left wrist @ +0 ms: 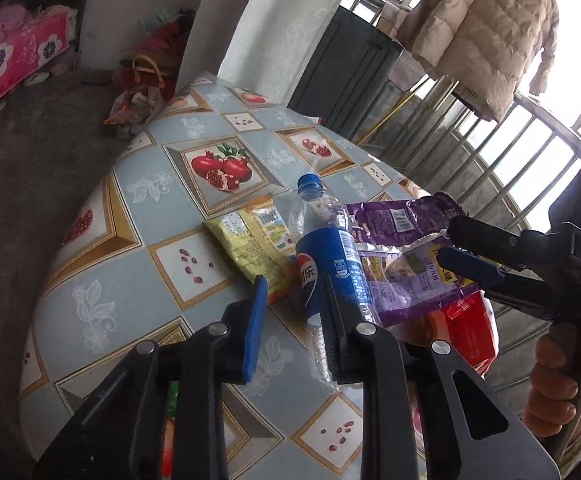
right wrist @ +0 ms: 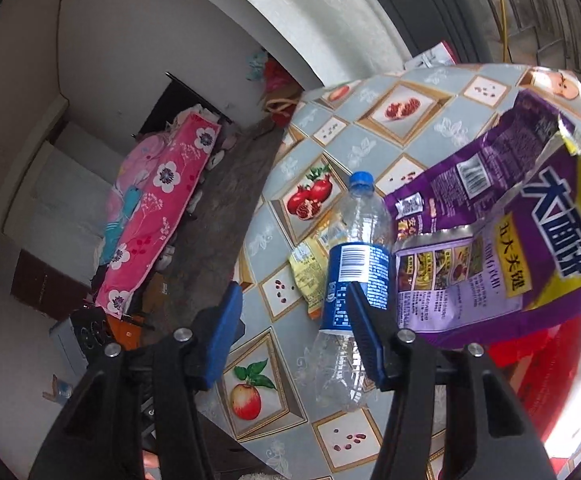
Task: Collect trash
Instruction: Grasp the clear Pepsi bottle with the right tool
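Both hands are over the trash pile on the table [left wrist: 138, 216], which is covered in a grey-blue cloth printed with pomegranates.

Trash in view: a crushed clear plastic bottle with blue cap and blue label [left wrist: 330, 264] lying on the cloth; a yellow snack wrapper [left wrist: 250, 248] flat beside and partly under it, on the side toward the middle of the table; a torn purple foil snack bag [left wrist: 394, 276] on the bottle's other side, toward the table edge nearest the railing; a red package [left wrist: 466, 332] under the purple bag at that same edge.

Left gripper [left wrist: 294, 320]: fingers apart and empty. One blue pad stands over the lower corner of the yellow wrapper; the black finger lies across the bottle's label. Nothing is pinched. The bottle is not between the pads.

Right gripper [left wrist: 446, 246]: from the left wrist view, its fingertips are at the torn upper flap of the purple bag, a gap between them; I cannot tell whether they touch the foil. In the right wrist view the fingers stand open with bare cloth between them, the bottle against the inner side of one.

Progress, as I judge it: barely started. All four pieces are on the table, none is lifted, and no bin or bag to receive them is visible. Left to do: grasp and carry off each piece.
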### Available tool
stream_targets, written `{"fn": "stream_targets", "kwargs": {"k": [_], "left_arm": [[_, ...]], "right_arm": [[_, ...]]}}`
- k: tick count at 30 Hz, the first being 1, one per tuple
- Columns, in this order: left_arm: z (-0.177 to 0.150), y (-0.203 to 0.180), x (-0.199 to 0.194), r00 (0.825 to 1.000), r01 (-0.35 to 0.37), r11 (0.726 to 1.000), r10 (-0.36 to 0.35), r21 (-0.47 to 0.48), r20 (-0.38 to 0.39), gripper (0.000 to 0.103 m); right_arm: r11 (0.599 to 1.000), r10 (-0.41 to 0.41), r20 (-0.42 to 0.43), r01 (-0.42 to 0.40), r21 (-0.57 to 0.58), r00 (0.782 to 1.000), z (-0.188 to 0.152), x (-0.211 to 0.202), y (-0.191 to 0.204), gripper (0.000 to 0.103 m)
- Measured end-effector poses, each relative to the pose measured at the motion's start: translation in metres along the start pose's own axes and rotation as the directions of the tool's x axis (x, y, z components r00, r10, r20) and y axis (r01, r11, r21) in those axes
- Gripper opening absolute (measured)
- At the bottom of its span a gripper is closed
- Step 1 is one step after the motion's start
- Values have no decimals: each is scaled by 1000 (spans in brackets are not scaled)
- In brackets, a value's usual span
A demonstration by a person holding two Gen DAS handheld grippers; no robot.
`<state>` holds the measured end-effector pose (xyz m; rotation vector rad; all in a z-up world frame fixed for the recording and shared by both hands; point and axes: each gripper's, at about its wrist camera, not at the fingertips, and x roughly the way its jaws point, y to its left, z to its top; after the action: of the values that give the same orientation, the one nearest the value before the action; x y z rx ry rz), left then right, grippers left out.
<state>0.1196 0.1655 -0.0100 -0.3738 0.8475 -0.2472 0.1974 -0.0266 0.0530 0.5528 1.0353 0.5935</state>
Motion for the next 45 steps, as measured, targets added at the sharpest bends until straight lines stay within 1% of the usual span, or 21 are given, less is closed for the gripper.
{"fn": "stream_targets", "kwargs": {"k": [3, 7, 14, 15, 21, 29, 34, 39, 45], "left_arm": [[-1, 5, 19, 999, 25, 1000, -26, -15, -44, 18], [2, 2, 39, 995, 56, 998, -57, -22, -82, 16], [3, -1, 66, 989, 70, 997, -73, -22, -131, 15], [3, 0, 68, 989, 67, 997, -69, -24, -132, 12], [5, 6, 73, 989, 62, 997, -68, -43, -135, 12], [4, 13, 81, 986, 42, 996, -54, -74, -159, 12], [4, 15, 86, 984, 38, 995, -53, -94, -168, 12], [3, 16, 90, 983, 34, 994, -53, -106, -177, 11], [5, 14, 84, 984, 50, 993, -67, -107, -164, 9]], "right_arm": [[998, -39, -56, 41, 47, 998, 4, 27, -15, 52], [993, -79, -107, 88, 85, 991, 8, 51, -29, 52], [988, -71, -177, 94, 122, 982, 12, 74, -42, 52], [987, -79, -183, 103, 124, 980, 13, 77, -43, 52], [983, -96, -211, 126, 134, 973, 15, 87, -47, 53], [981, -98, -228, 132, 141, 969, 17, 96, -46, 56], [981, -98, -243, 136, 142, 965, 20, 109, -46, 59], [979, -91, -243, 131, 153, 966, 20, 112, -48, 60], [977, -61, -213, 102, 187, 975, 19, 104, -51, 58]]}}
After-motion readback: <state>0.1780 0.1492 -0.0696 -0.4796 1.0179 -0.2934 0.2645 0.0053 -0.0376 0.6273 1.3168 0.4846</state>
